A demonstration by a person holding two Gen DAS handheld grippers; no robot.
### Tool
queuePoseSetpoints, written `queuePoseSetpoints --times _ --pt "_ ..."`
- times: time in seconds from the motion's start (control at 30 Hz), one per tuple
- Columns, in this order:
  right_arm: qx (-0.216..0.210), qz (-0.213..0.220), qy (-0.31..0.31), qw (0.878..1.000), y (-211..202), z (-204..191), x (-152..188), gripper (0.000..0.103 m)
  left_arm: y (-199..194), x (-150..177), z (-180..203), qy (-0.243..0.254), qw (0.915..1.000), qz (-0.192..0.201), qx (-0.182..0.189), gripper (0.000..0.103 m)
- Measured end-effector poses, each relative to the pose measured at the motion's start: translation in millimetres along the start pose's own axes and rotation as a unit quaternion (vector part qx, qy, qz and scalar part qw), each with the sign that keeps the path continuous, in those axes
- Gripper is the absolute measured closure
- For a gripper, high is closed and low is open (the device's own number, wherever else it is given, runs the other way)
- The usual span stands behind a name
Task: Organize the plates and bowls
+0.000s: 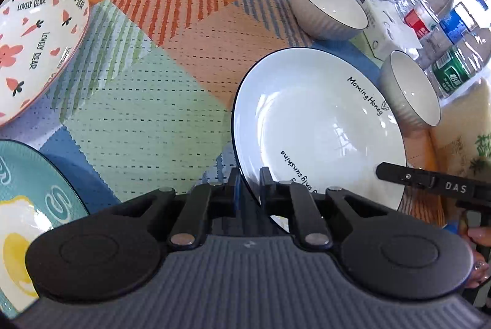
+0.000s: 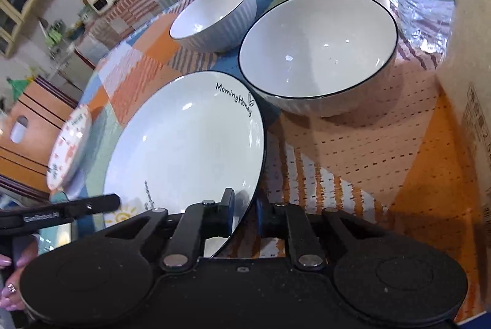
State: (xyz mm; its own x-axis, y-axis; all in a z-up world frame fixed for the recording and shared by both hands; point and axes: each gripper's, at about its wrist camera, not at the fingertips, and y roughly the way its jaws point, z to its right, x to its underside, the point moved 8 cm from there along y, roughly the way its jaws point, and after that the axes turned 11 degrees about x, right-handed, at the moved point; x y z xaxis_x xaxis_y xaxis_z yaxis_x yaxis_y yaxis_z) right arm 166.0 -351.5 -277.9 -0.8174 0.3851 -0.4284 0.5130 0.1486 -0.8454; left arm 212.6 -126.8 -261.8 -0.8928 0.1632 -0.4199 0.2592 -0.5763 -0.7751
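- On the patchwork tablecloth (image 1: pixel 172 59), near the person's side of the table, sits the white plate (image 1: pixel 322 126) with a dark rim and the words "Morning Honey".
- The left gripper (image 1: pixel 247 184) is clamped on the plate's near-left rim, one finger above the lip and one below it.
- The right gripper (image 2: pixel 245 206) is clamped on the opposite, near-right rim in the same way, so the plate is pinched from both sides.
- The plate looks like glazed ceramic: stiff, fairly heavy for its thin edge, slick under the pads and likely to chip or break if it slips.
- The raised rim is the sensible place to take hold; two grips on opposite sides should keep it level, but an uneven lift could let it slide out.
- The left wrist view alone shows the carrot-print plate (image 1: pixel 33 46) clearly and the teal plate (image 1: pixel 27 200) with a fried-egg design at the left edge, likely places for stacking.
- The right wrist view alone shows how close the near ribbed bowl (image 2: pixel 319 52) stands to the white plate's far rim, just beside it, with the second ribbed bowl (image 2: pixel 214 16) behind.
- Each view catches the other gripper's finger lying over the plate.
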Motion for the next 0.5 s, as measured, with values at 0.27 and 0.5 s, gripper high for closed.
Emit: queuePoseSetpoints --times 0.27,0.5 --pt "-0.032 0.008 -0.044 0.998 -8 -17 -13 0.086 -28 -10 9 0.069 0.9967 0.001 -0.043 0.088" --pt "-0.073 0.028 -0.094 0.992 -13 -60 -37 0.085 -70 -34 -11 0.066 0.9945 0.033 -0.074 0.088"
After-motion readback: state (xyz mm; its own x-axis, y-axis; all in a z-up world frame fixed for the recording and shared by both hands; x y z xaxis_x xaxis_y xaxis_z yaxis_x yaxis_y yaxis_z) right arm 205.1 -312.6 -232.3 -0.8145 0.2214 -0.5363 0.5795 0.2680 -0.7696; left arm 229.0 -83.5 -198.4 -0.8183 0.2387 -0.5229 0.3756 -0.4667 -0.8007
